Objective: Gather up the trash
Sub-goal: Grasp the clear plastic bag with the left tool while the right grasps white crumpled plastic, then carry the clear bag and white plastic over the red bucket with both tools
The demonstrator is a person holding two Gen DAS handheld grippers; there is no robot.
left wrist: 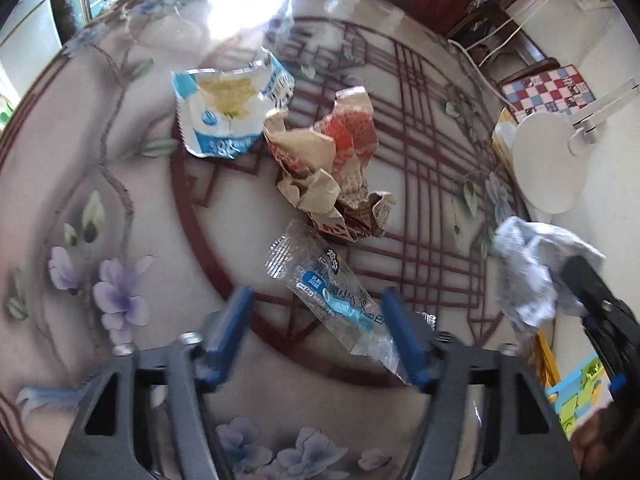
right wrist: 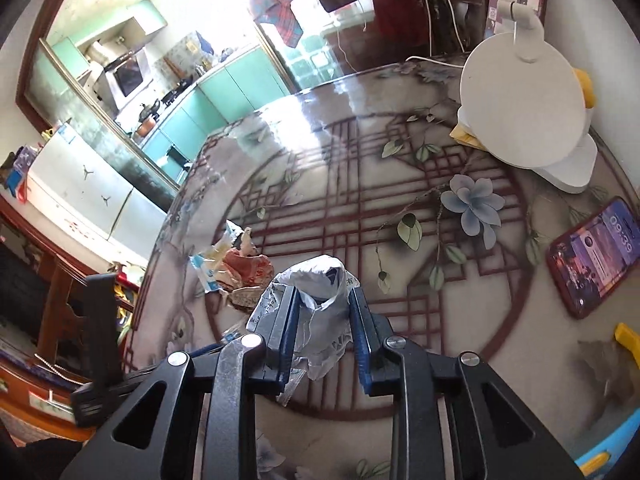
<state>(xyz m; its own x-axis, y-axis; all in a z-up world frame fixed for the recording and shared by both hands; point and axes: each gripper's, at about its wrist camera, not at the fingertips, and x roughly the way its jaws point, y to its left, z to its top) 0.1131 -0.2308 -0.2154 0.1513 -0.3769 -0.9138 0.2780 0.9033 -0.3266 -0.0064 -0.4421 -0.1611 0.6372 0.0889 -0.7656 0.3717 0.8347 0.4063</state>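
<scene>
Now the right gripper (right wrist: 323, 332) pinches the crumpled paper (right wrist: 316, 300); the left gripper (left wrist: 320, 332), fingers spread, straddles the clear wrapper (left wrist: 320, 292) pointing toward eleven o'clock: close squarely across its middle.

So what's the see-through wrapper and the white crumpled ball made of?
The see-through wrapper looks like thin glossy plastic film: the table pattern shows through it. The white crumpled ball looks like matte paper, maybe tissue: soft creases, faint print.
</scene>
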